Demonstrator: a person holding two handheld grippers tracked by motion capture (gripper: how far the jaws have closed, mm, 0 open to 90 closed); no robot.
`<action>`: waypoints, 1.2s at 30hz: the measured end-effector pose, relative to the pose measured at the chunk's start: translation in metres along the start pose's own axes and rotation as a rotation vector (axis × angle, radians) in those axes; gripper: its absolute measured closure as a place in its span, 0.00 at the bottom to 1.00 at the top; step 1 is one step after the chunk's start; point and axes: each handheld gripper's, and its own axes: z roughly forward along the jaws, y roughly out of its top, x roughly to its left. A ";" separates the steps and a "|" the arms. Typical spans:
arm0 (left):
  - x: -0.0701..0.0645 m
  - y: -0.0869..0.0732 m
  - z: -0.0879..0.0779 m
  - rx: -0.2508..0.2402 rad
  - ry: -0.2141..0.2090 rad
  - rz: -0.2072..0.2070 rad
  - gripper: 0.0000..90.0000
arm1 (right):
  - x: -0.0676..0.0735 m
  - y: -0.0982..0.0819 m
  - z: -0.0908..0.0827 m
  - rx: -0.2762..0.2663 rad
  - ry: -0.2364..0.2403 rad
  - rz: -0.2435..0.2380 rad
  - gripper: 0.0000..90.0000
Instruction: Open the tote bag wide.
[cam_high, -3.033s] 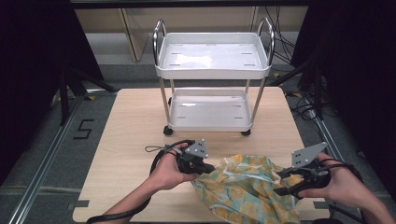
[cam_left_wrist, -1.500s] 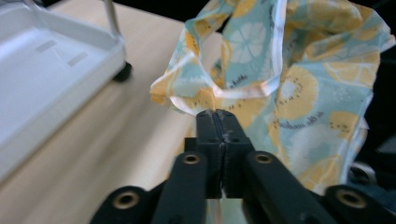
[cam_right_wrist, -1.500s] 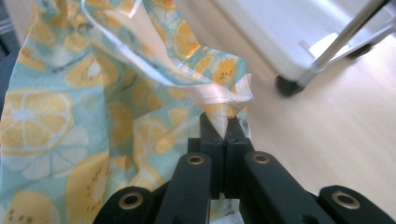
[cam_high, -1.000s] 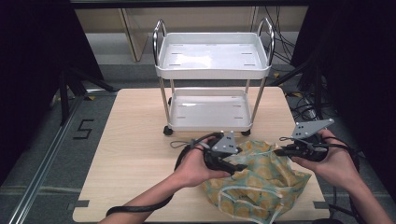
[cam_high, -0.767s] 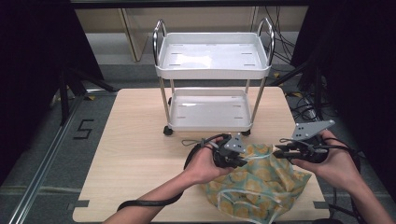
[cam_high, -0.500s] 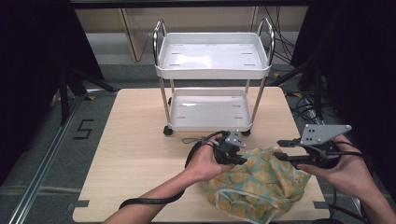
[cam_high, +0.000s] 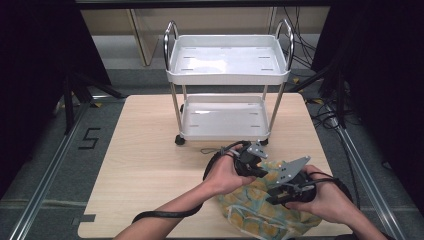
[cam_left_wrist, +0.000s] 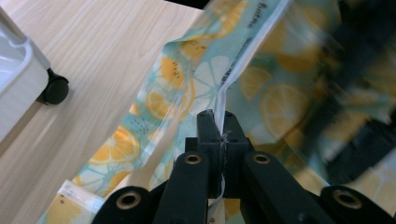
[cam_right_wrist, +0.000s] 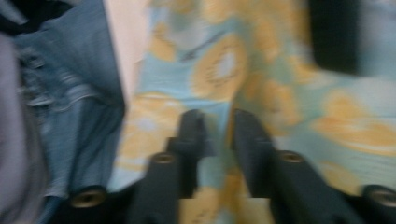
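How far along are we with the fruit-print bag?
Done: left gripper is shut on the bag's white edge. In hand: right gripper over the cloth, jaws just closing, a gap between them, no grip yet. Left: right grip; the cart has nothing on it.

Teal bag (cam_high: 260, 212) carries orange and yellow citrus slices with a pale translucent trim. White trolley (cam_high: 227, 65) stands on a light wood-grain worktop (cam_high: 145, 160). Both claws are black.

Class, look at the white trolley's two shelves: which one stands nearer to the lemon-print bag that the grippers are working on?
The lower shelf. It sits just above the table, close behind the lemon-print bag, while the upper shelf is raised between the chrome handles, farther back in the high view.
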 end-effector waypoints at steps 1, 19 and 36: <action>0.002 0.001 0.001 0.004 0.003 -0.002 0.99 | 0.003 0.000 0.003 0.018 0.035 -0.008 0.91; 0.047 0.005 0.008 0.067 0.158 -0.007 0.99 | 0.045 -0.009 0.035 0.100 0.195 -0.102 1.00; 0.039 0.014 0.020 0.014 0.191 0.050 0.99 | 0.033 -0.021 0.006 -0.005 0.111 -0.004 0.64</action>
